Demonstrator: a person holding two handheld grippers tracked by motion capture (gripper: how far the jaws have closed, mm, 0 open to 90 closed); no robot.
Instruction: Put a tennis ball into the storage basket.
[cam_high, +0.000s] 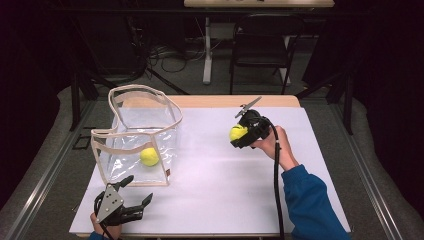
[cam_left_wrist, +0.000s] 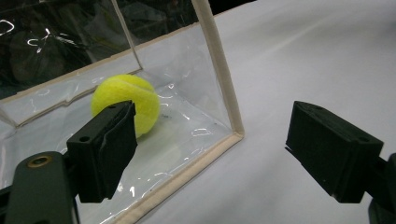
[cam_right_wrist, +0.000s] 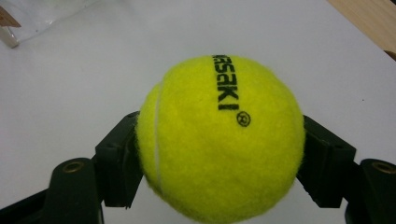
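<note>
Transport step: right tongs (cam_high: 239, 134) are gripping a tennis ball (cam_right_wrist: 222, 140) above the surface (cam_high: 210, 165). Left tongs (cam_high: 134, 192) are idling open. Next, carrying left into the clear bag (cam_high: 137, 135).

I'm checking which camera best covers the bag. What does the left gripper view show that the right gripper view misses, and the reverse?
Left gripper view: a tennis ball lying inside the clear bag, seen through its wall, with the left claw open and nothing between the jaws.

Right gripper view: the right claw shut on a second tennis ball with black lettering, and a wooden table edge.

Both: the white tabletop and some of the bag.
</note>
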